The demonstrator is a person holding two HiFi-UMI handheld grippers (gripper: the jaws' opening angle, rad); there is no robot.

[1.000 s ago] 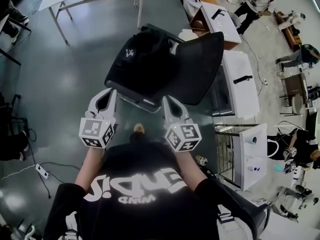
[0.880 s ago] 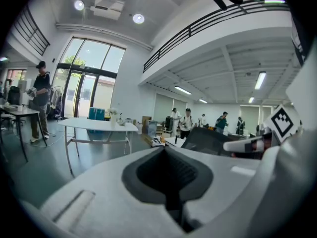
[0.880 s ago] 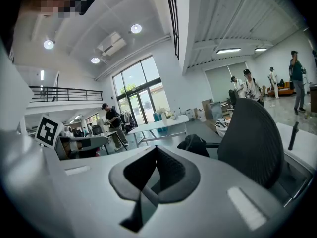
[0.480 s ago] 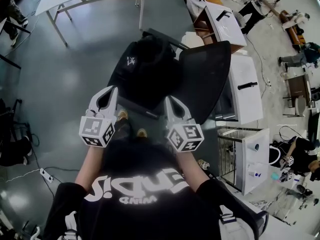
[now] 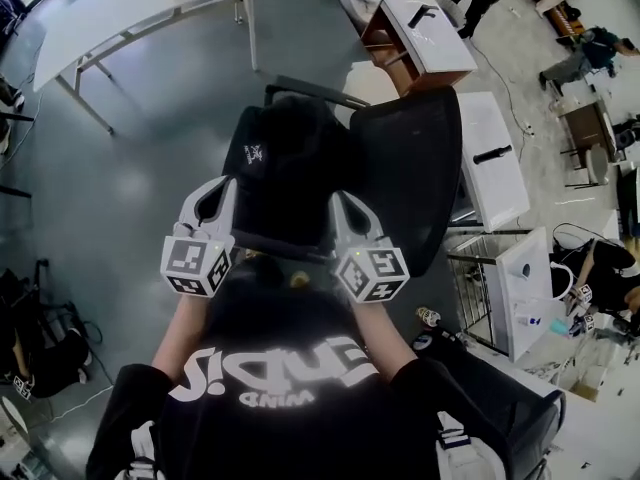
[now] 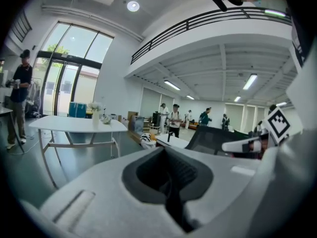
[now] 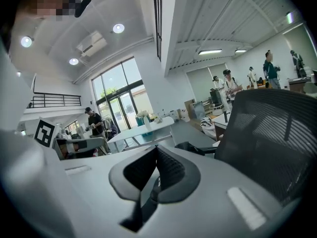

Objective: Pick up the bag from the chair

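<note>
- The grey floor spreads all round the chair. A long white table stands well beyond the chair on its far left, clear of this job.
- White cabinets stand just beside the chair on its right, so the person stands at the open seat side instead.
- The chair is a black office chair with its mesh back turned to the right, which leaves the seat facing the person.
- The bag is black and bulky. It sits on the chair's seat and covers most of it, and I'd say it is propped against the mesh back.
- The left gripper is by the bag's left flank, near the chair's front edge. Its jaws are pressed together with nothing between them.
- The right gripper is at the bag's right flank, between the bag and the chair's back as seen from above. It is clenched too, and empty.
- They bracket the bag one on each side, which looks like lining up for a two-handed lift off the chair. I can't tell whether either one touches the bag.
- My guess is the jaws must open before they can take a strap or a fold of fabric, so the pick-up itself is not yet begun.
- A small white logo marks the bag's top on the side away from the chair's back.
</note>
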